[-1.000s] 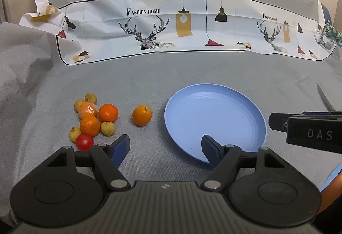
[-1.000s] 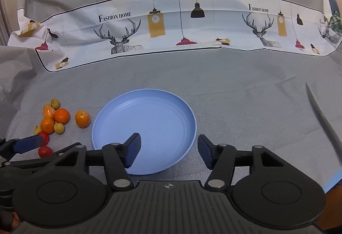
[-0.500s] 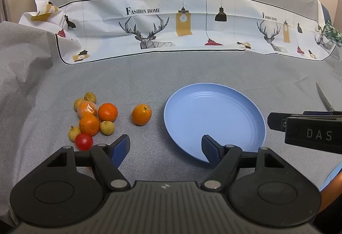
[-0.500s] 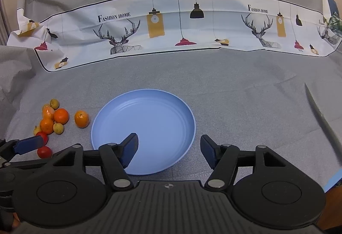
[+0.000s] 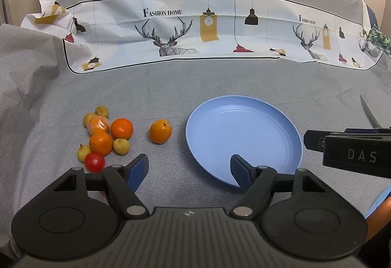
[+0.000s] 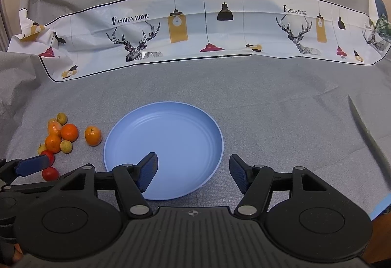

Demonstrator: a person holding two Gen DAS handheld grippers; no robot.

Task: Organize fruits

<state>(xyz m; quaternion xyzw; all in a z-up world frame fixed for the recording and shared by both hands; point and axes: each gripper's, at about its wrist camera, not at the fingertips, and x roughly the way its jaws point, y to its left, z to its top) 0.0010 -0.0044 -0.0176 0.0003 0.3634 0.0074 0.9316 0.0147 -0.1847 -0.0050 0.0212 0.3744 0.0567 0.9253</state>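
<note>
Left wrist view shows the gray cloth [image 5: 171, 87], then the empty blue plate [image 5: 244, 121] waiting for fruit. Both the left gripper [image 5: 189, 170] and right gripper [image 6: 193, 170] have fingers apart, holding nothing. Fruits [image 5: 105, 136] sit left of the plate.

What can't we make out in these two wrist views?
- Second tomato: left view, almost wholly hidden behind the left gripper.
- Knife: handle cut off by the frame edge in the right view; left view, covered by the right gripper.
- Blue-orange thing: left view, cut by the edge, unidentifiable.
</note>
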